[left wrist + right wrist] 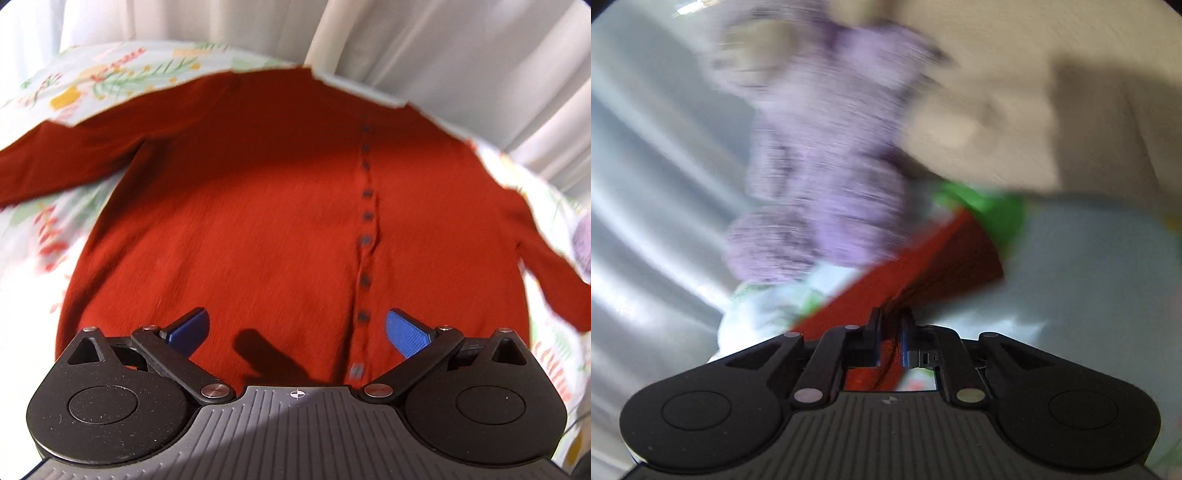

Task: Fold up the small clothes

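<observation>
Red cardigan (258,221) lies spread flat on the flowered bed sheet (110,74), directly under and ahead of the left gripper (297,332), whose jaws stand wide apart and empty. The right gripper (889,339) is closed on a red sleeve (923,258), with a purple knit item (827,166) just beyond it. The pinch looks thin, so a quick pull could slip the sleeve or drag the body crooked.

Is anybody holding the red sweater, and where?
Yes. The right hand-held gripper pinches the red cardigan by a sleeve. The left hand-held gripper is open, holding nothing.
</observation>
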Available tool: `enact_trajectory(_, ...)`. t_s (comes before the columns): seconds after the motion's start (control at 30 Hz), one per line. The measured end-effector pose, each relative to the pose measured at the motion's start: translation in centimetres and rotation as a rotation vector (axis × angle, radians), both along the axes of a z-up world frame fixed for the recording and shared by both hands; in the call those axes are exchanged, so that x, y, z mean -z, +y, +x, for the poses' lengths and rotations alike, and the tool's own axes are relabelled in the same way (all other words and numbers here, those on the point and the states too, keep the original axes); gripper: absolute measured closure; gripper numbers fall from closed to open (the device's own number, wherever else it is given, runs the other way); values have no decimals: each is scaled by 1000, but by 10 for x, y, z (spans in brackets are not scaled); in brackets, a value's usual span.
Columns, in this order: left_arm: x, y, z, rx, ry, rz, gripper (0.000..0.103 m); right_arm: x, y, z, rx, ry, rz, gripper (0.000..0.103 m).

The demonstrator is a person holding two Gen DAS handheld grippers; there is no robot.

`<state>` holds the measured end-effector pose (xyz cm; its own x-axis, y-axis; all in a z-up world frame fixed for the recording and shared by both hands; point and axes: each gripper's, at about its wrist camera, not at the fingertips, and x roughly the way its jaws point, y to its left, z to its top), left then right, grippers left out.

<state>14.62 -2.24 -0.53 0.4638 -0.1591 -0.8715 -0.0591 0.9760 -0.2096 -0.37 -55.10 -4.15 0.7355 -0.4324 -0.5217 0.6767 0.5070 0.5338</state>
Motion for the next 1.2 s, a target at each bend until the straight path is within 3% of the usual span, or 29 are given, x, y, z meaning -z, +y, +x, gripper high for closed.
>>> enact_trajectory(0.1, -3, 3, 17, -3, -57, -79, 0, -49, 76, 24, -353, -124, -181, 94)
enact_trajectory(0.2, 1, 8, 32, -2, -115, -162, 0, -70, 163, 44, -758, -178, -286, 90)
enact_trajectory(0.23, 5, 10, 38, 3, -123, -191, 0, -69, 188, 49, -864, -162, -296, 84)
enact_trajectory(0.27, 10, 13, 44, 3, -126, -226, 0, -64, 208, 53, -935, -126, -298, 62)
enact_trajectory(0.3, 17, 17, 49, -1, -119, -265, 0, -58, 225, 55, -967, -91, -311, 47)
enact_trajectory(0.37, 29, 23, 61, -41, -63, -352, 0, -40, 244, 55, -978, -22, -325, 47)
enact_trajectory(0.47, 40, 25, 66, -54, -7, -491, 10, -18, 241, 55, -932, 75, -221, 49)
enact_trajectory(0.57, 43, 14, 65, 21, -11, -495, 17, -1, 230, 47, -869, 100, -85, 57)
enact_trajectory(0.63, 51, 8, 69, 49, 29, -486, 38, 7, 221, 40, -841, 105, -30, 58)
enact_trajectory(0.77, 60, 2, 76, 41, 75, -478, 58, 20, 218, 26, -814, 112, 39, 59)
enact_trajectory(0.8, 61, 0, 77, 41, 83, -455, 70, 23, 218, 28, -811, 111, 49, 59)
enact_trajectory(0.83, 62, -1, 78, 28, 90, -424, 89, 25, 217, 28, -808, 110, 59, 59)
enact_trajectory(0.87, 62, -2, 78, 20, 89, -402, 95, 26, 216, 28, -804, 109, 69, 59)
enact_trajectory(0.97, 55, -2, 80, 57, 40, -400, 98, 29, 215, 29, -796, 109, 87, 59)
enact_trajectory(1.07, 25, 4, 88, 101, -86, -391, 98, 33, 214, 32, -788, 129, 89, 59)
enact_trajectory(1.13, -2, 17, 93, 102, -196, -334, 98, 35, 212, 34, -773, 168, 78, 59)
enact_trajectory(1.2, -22, 30, 99, 82, -303, -208, 98, 38, 210, 36, -750, 211, 57, 63)
